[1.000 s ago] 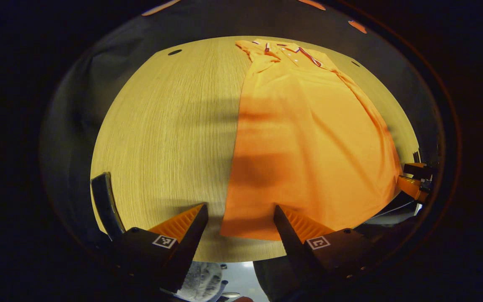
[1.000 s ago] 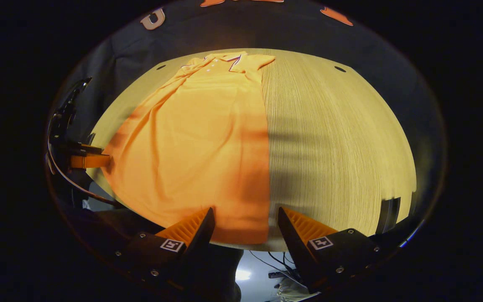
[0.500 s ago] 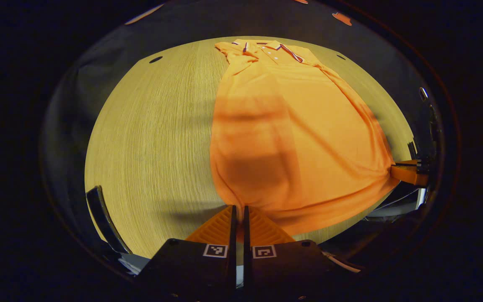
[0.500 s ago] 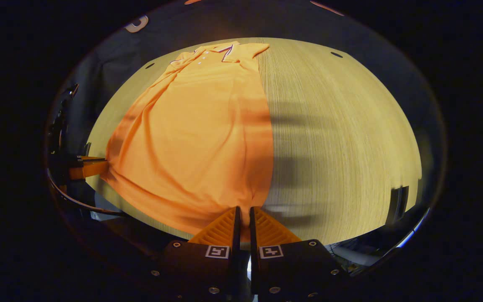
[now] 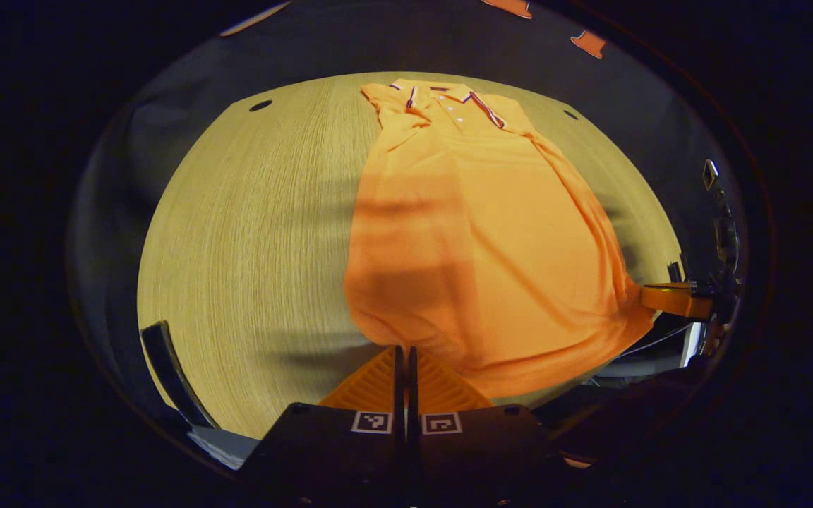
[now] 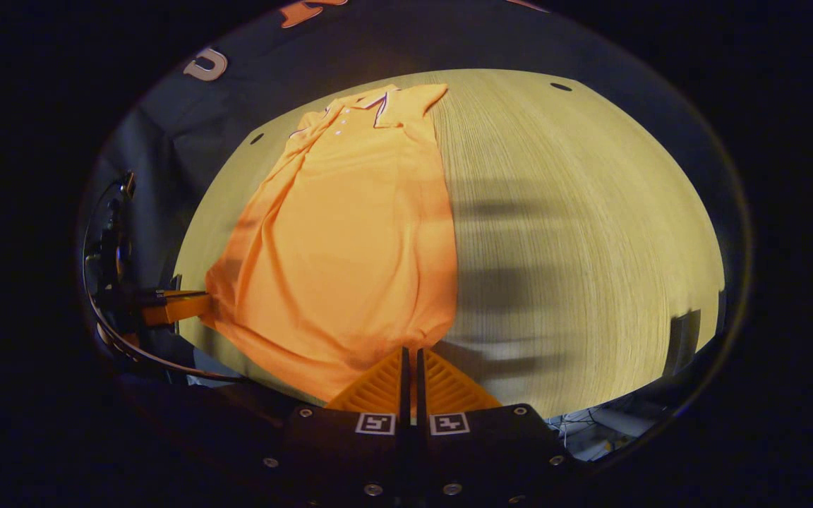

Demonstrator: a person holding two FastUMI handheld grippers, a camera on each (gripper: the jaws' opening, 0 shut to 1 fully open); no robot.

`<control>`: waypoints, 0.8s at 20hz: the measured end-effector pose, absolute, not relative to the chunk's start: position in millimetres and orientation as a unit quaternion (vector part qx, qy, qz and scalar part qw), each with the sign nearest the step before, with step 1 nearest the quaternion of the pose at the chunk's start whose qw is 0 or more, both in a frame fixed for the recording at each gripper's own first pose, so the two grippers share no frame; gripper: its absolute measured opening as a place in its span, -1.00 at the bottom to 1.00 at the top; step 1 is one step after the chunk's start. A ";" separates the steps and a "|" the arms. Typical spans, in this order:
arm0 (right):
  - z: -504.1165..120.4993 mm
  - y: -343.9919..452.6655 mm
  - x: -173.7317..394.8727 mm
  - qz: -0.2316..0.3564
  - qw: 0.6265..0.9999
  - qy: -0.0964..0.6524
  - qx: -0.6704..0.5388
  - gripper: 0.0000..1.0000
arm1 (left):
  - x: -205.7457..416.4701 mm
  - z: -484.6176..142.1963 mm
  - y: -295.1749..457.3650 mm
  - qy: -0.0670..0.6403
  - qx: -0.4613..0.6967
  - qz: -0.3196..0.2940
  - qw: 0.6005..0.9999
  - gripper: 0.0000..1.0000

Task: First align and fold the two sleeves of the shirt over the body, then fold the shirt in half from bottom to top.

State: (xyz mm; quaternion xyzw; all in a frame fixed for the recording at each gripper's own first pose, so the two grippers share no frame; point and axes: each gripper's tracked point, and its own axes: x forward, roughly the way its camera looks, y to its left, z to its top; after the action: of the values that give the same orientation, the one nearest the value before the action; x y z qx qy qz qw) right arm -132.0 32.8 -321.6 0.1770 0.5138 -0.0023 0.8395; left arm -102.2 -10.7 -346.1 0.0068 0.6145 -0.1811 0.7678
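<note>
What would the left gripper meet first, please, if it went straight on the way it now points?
The shirt: the left gripper is shut on its hem and points along the body toward the collar. Its height above the cloth farther on is unclear.

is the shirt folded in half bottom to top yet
No. The shirt lies full length on the table, collar at the far end, hem by the near edge.

One shirt point(image 5: 491, 233) on one table point(image 5: 251, 233). Two grippers: left point(image 5: 401, 356), right point(image 6: 411, 356). Two holes point(image 5: 260, 106) near table's far corners.
</note>
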 end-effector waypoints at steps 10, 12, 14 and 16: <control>-327.9 10.8 -145.1 -0.017 0.830 0.541 0.133 -0.98 | -76.8 -330.4 -17.7 0.603 0.013 -0.194 0.774 -0.99; -325.5 11.5 -151.3 -0.023 0.831 0.537 0.143 -0.97 | -77.4 -331.6 -17.0 0.606 0.014 -0.195 0.771 -0.98; -314.6 25.0 -151.3 -0.012 0.824 0.533 0.193 -0.98 | -76.2 -328.0 -18.0 0.604 0.013 -0.199 0.771 -0.98; -303.3 14.7 -141.7 -0.018 0.832 0.518 0.198 -0.98 | -72.6 -321.8 -21.2 0.599 0.014 -0.206 0.773 -0.98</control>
State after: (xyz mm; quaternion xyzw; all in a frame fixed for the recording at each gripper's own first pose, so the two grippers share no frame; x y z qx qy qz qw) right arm -141.7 14.7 -303.3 0.1975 0.5178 -0.0178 0.8322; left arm -72.6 -21.2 -321.8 0.0140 0.5994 -0.2062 0.7733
